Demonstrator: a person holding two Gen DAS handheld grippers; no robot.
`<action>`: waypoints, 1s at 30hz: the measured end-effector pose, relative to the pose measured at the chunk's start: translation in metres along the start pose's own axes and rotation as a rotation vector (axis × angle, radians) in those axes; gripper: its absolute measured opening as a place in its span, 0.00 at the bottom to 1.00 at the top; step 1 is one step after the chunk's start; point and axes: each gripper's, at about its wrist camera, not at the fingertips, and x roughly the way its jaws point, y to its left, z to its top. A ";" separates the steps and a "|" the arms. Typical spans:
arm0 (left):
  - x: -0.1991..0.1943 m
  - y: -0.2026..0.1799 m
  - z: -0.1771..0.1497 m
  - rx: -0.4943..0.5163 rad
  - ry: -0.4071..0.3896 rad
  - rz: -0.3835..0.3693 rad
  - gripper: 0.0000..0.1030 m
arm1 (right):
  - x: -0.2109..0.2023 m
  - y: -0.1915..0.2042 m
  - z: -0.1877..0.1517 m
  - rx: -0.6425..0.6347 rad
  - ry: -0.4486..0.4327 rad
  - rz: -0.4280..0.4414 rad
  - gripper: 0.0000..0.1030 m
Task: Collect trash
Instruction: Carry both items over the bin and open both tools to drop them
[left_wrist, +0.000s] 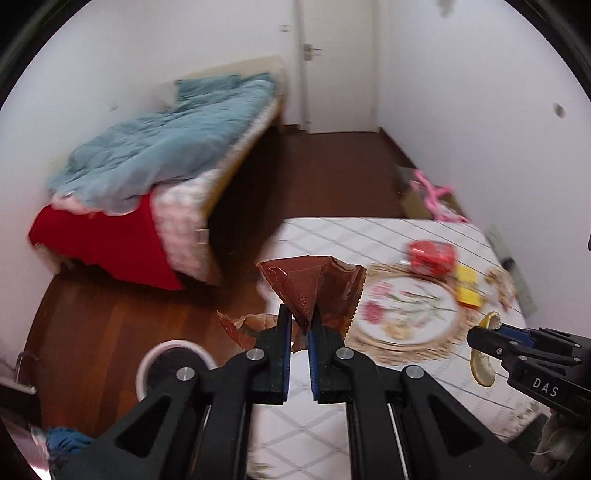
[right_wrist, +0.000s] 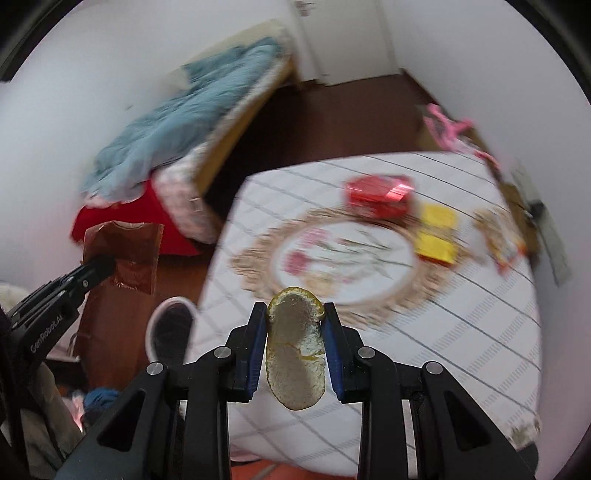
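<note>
My left gripper is shut on a crumpled brown foil wrapper, held above the table's left edge. My right gripper is shut on a curved piece of citrus peel, its pale inner side facing the camera. The left wrist view shows the right gripper at the right with the peel hanging from it. In the right wrist view the left gripper holds the wrapper at the left. A white-rimmed bin stands on the floor below the left gripper. On the table lie a red packet, a yellow packet and a crumpled wrapper.
A table with a white checked cloth carries a flowered plate on a woven mat. A bed with a blue quilt and a red cloth stands left of the table on a wooden floor. A cardboard box with pink items sits by the right wall.
</note>
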 end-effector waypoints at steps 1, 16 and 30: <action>0.001 0.021 0.000 -0.028 0.003 0.019 0.05 | 0.010 0.018 0.005 -0.021 0.011 0.024 0.30; 0.140 0.279 -0.090 -0.433 0.338 0.062 0.10 | 0.256 0.245 -0.015 -0.234 0.383 0.194 0.30; 0.270 0.348 -0.167 -0.614 0.564 0.001 0.57 | 0.459 0.294 -0.075 -0.213 0.654 0.134 0.31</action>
